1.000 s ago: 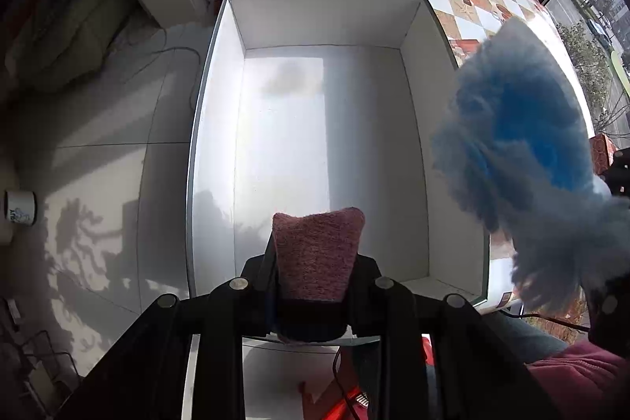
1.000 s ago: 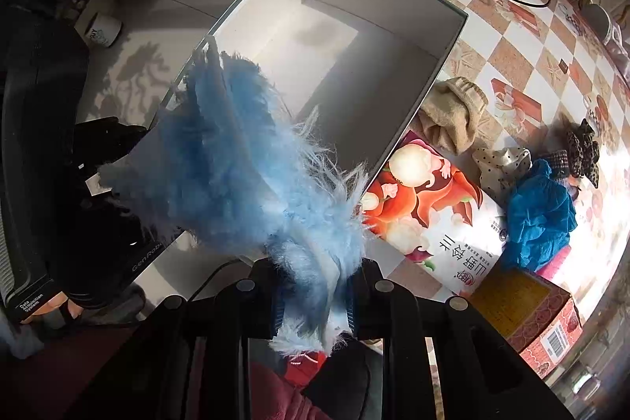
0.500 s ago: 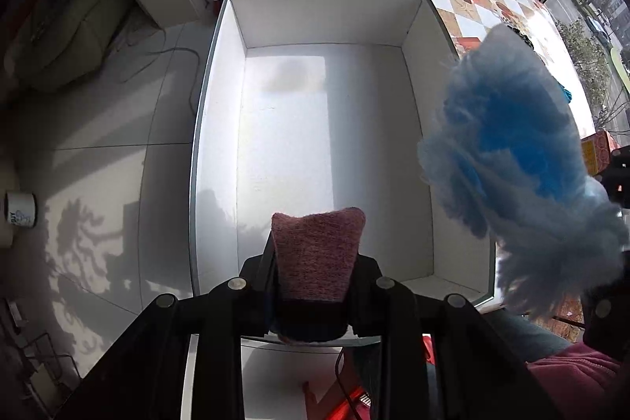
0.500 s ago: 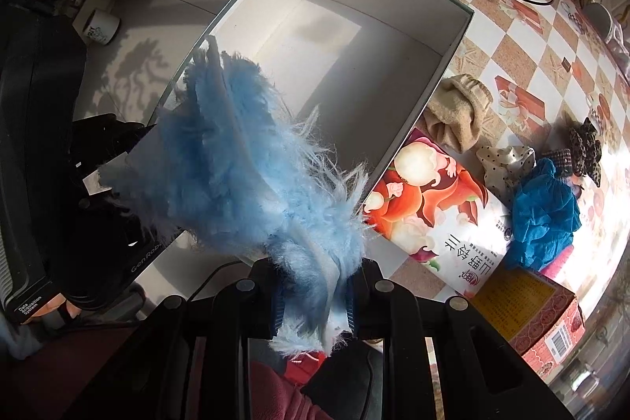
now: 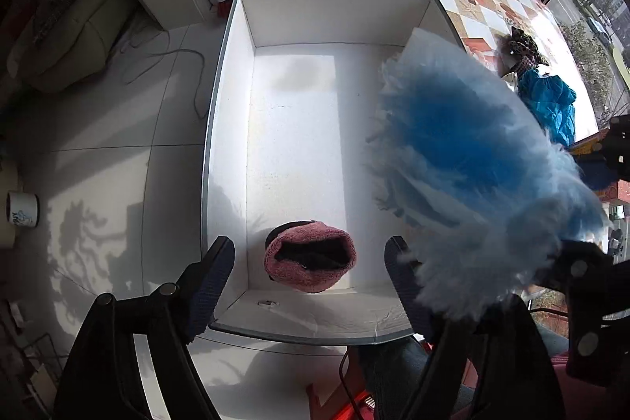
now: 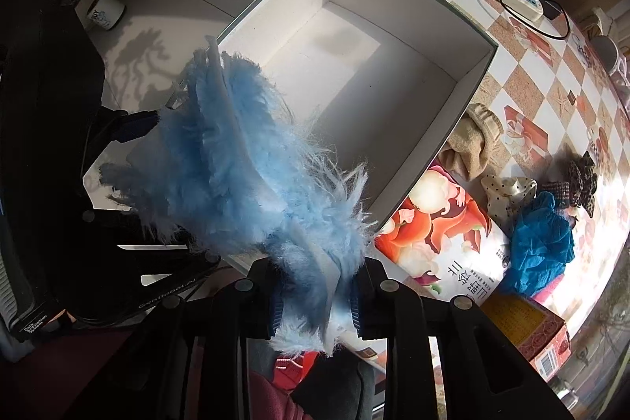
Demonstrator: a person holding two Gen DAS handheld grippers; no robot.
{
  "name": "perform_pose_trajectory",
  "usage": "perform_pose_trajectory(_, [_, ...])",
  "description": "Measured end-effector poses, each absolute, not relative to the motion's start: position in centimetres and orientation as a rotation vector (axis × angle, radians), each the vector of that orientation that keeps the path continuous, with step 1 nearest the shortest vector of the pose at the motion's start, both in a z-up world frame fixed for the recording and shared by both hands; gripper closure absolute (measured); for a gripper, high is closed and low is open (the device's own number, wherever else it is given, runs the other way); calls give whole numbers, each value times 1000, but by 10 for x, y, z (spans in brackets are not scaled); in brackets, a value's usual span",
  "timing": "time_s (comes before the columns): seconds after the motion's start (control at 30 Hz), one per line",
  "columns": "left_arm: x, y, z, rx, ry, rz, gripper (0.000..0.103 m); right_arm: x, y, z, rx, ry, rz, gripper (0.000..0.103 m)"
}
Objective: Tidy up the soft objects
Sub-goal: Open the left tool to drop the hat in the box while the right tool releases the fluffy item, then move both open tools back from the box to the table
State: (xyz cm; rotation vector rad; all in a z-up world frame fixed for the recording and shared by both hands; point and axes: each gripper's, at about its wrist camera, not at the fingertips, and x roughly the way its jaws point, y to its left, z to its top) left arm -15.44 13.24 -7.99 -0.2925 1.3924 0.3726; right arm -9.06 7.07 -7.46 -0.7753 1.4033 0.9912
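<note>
Dropping: my left gripper [image 5: 309, 264] stands spread wide over the white box [image 5: 226, 97], and the pink knitted piece [image 5: 311, 262] sits loose between its fingers at the near end of the box, touching neither as far as I can tell
Carrying: my right gripper [image 6: 315, 296] pinches the blue fluffy piece [image 6: 244, 168] above the box's near right corner
Doing it well: I'd bring the fluff well inside the box walls before letting go, beside the pink piece, not on the rim
Waiting: blue cloth [image 6: 541, 243] and tan sock [image 6: 474, 140] lie right of the box
</note>
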Motion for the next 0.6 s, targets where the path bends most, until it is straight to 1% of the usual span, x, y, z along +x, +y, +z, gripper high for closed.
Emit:
perform_pose_trajectory(0.03, [-154, 133, -81, -296, 1394, 369, 20, -91, 71, -73, -775, 1391, 991, 42])
perform_pose_trajectory(0.07, [-154, 134, -82, -301, 1399, 367, 18, -90, 71, -70, -775, 1374, 987, 38])
perform_pose_trajectory(0.13, [-153, 136, -83, -327, 1404, 359, 17, -89, 73, -69, -777, 1363, 982, 38])
perform_pose_trajectory(0.17, [-153, 137, -84, -326, 1409, 367, 16, -88, 73, -69, -779, 1357, 970, 29])
perform_pose_trajectory(0.2, [-153, 138, -85, -330, 1416, 372, 15, -86, 73, -69, -780, 1347, 954, 15])
perform_pose_trajectory(0.27, [-154, 143, -85, -374, 1409, 368, 2, -81, 70, -67, -765, 1341, 933, 2])
perform_pose_trajectory(0.3, [-155, 145, -84, -395, 1394, 365, 0, -79, 69, -66, -756, 1340, 925, 2])
perform_pose_trajectory(0.4, [-152, 148, -80, -399, 1362, 373, 0, -74, 68, -65, -765, 1326, 887, 2])
perform_pose_trajectory(0.6, [-144, 147, -76, -356, 1360, 341, 0, -63, 63, -62, -720, 1329, 844, 2])
